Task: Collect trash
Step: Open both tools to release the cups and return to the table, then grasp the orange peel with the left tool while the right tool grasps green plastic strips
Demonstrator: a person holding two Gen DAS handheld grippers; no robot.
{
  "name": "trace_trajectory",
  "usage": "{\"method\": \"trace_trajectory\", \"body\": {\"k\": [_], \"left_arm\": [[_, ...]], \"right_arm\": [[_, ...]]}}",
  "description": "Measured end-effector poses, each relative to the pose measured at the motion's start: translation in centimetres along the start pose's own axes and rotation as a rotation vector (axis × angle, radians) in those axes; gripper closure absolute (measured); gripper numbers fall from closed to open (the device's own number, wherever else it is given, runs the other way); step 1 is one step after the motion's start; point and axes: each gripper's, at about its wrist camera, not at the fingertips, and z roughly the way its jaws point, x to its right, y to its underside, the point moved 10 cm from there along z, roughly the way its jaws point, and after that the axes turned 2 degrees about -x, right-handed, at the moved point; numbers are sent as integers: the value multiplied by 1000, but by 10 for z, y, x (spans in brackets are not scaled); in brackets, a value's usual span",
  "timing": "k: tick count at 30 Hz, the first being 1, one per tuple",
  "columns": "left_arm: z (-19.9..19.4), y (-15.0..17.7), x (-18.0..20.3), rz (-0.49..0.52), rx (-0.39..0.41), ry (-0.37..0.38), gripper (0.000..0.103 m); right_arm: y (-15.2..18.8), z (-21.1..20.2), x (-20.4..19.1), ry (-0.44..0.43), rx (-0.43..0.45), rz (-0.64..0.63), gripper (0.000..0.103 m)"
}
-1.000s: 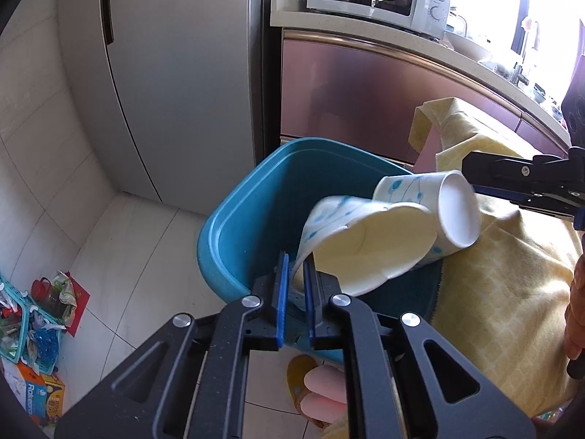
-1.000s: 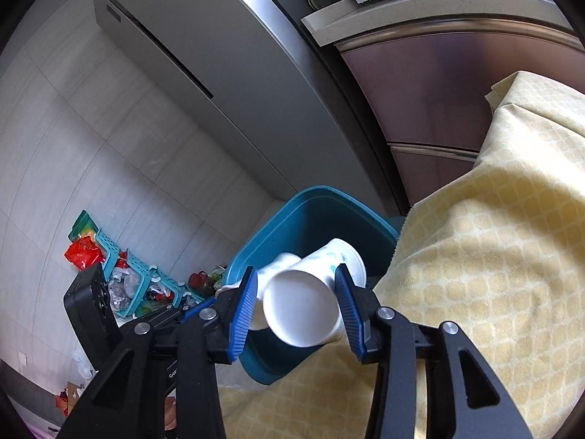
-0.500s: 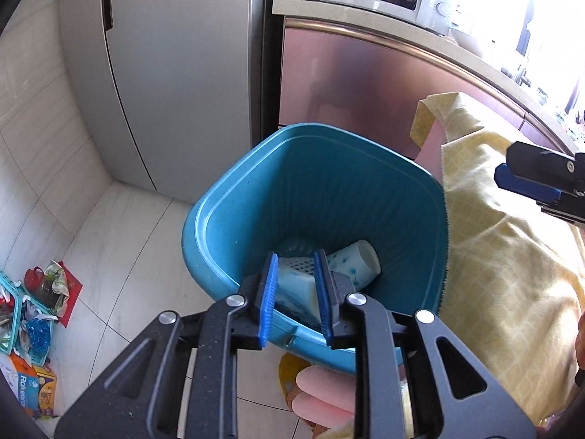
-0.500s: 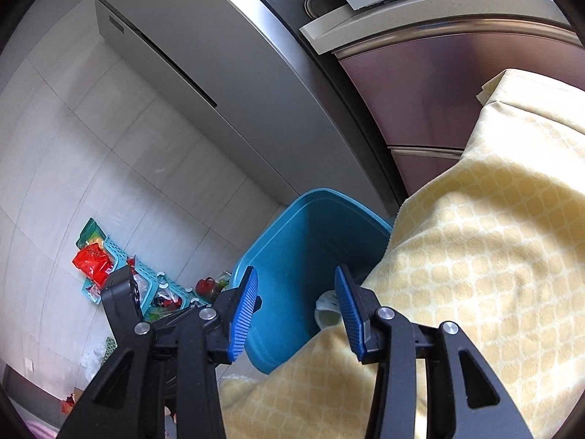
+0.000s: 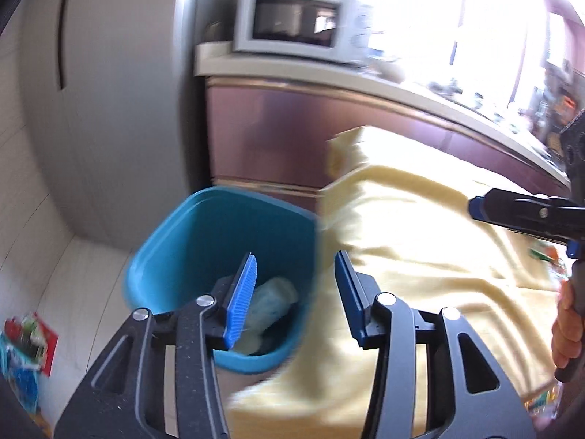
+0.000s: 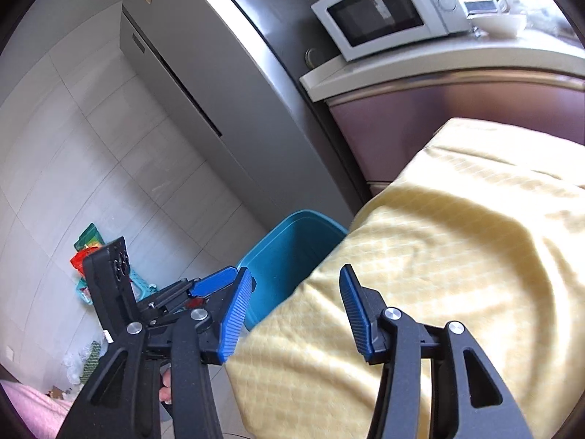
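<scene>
A teal bin [image 5: 204,241] stands on the floor against the yellow-clothed table [image 5: 420,256]. Crushed blue-and-white paper cups [image 5: 272,301] lie at its bottom. My left gripper [image 5: 296,285] hovers above the bin's near rim and the table edge; its jaws are opening and nothing is between them. In the right wrist view the bin [image 6: 289,252] shows behind the table edge, its inside hidden. My right gripper [image 6: 296,303] hangs over the yellow cloth [image 6: 438,256], its jaws opening and empty. The left gripper's body [image 6: 146,300] shows at lower left.
A grey fridge [image 6: 219,91] stands behind the bin, beside a cabinet with a white microwave [image 6: 387,11] on its counter. Colourful clutter and small baskets [image 6: 91,256] lie on the tiled floor at left. A person's hand [image 5: 566,322] holds the right gripper.
Both paper cups dropped into the bin. The left jaws went from shut on a cup to spread wide. Both grippers pulled back and up from the bin toward the table.
</scene>
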Motion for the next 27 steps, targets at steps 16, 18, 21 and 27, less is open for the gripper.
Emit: {"method": "trace_trajectory", "body": {"k": [16,18,21,27], "left_arm": [[-7,13,203,255,-29,327,57],[-8,22,229,288,-51,377,56],[-7,36,265,337,-83,447,56],[-10,62,329,444,-134,555,54]], "right_arm": [[50,-172,120,333,220,167,51],[63,-193,143,388,245,217,51],[81,-220,175,465,269,295,51],[123,-253,214,507,291,410,51]]}}
